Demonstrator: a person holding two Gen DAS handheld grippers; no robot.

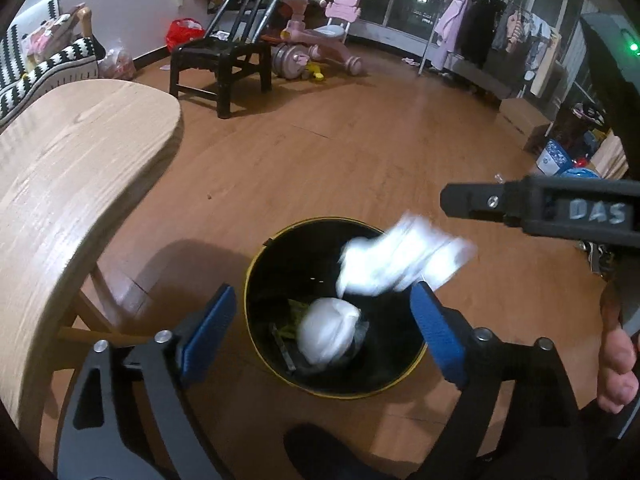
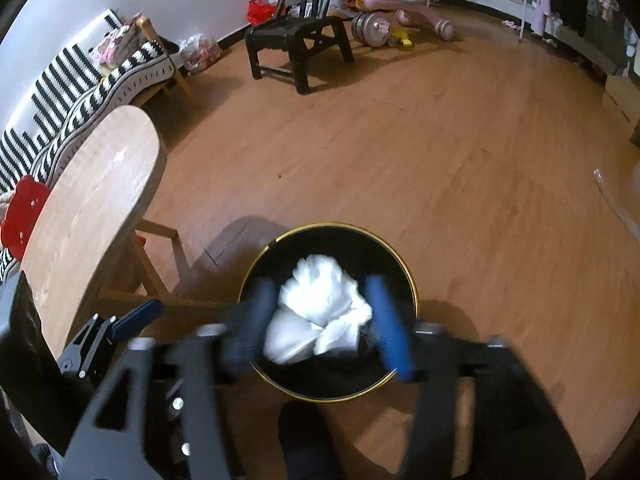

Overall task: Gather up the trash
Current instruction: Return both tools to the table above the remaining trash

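A black bin with a yellow rim (image 1: 256, 344) (image 2: 400, 256) stands on the wood floor below both grippers. In the left wrist view, a white wad (image 1: 330, 330) lies inside it and a blurred white tissue (image 1: 400, 256) hangs in the air over its mouth. My left gripper (image 1: 324, 320) is open and empty above the bin. My right gripper (image 2: 320, 320) is open over the bin, blurred, with white crumpled paper (image 2: 320, 312) between and below its pads, apart from them. The right gripper's arm (image 1: 540, 204) shows at the right of the left wrist view.
A round wooden table (image 1: 60, 184) (image 2: 92, 200) stands left of the bin. A black chair (image 1: 224, 60), pink ride-on toys (image 1: 320, 40), a striped sofa (image 2: 80, 92) and a clothes rack (image 1: 480, 24) line the far side. My shoe (image 2: 308, 440) is just before the bin.
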